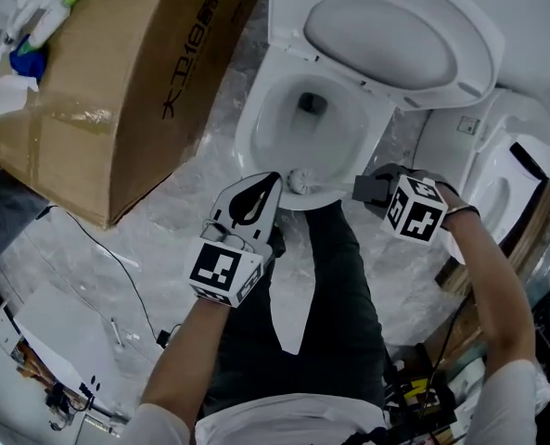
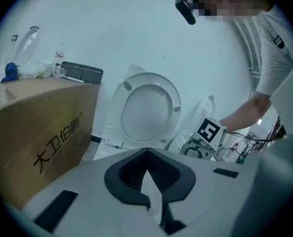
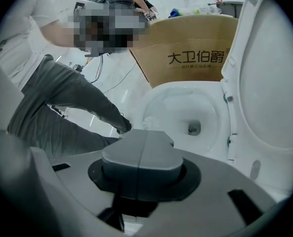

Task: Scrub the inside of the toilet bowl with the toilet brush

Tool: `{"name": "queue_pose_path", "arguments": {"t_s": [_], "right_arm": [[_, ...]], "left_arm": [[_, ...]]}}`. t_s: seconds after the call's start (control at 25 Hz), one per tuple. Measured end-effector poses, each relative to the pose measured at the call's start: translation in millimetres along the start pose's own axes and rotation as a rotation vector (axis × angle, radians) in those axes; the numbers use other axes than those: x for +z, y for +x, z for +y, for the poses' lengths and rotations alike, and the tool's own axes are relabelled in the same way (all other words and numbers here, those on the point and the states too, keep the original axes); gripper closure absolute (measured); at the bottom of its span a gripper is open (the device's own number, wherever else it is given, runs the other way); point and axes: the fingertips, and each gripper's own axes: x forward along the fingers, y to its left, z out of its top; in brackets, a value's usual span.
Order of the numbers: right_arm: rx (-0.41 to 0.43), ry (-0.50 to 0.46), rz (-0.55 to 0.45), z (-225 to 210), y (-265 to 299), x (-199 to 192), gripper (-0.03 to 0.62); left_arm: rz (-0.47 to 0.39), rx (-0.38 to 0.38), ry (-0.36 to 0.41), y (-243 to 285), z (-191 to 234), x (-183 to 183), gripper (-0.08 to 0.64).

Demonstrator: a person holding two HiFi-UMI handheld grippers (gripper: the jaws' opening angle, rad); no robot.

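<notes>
Brush [image 1: 299,182] head sits just inside the near rim of the toilet bowl [image 1: 273,123]. Its thin handle runs to the right gripper [image 1: 369,189], which is pressed together on it. Left gripper [image 1: 269,185] hovers just beside the brush head, closed to a point w/ nothing btwn. Lid [image 1: 386,31] is up.

Progress, as a guess: scrub is under way but only at the front edge. Side walls, back wall & drain [image 1: 312,103] are left to do. No foam or marks show, so can't tell how much is already clean.
</notes>
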Motion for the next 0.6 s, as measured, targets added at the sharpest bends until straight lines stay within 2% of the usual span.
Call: {"name": "queue_pose_path", "arguments": {"t_s": [0.6], "right_arm": [[-0.113, -0.227, 0.161, -9, -26, -27, 0.433]], "left_arm": [[0.020, -0.011, -0.017, 24, -12, -2, 0.554]]}}
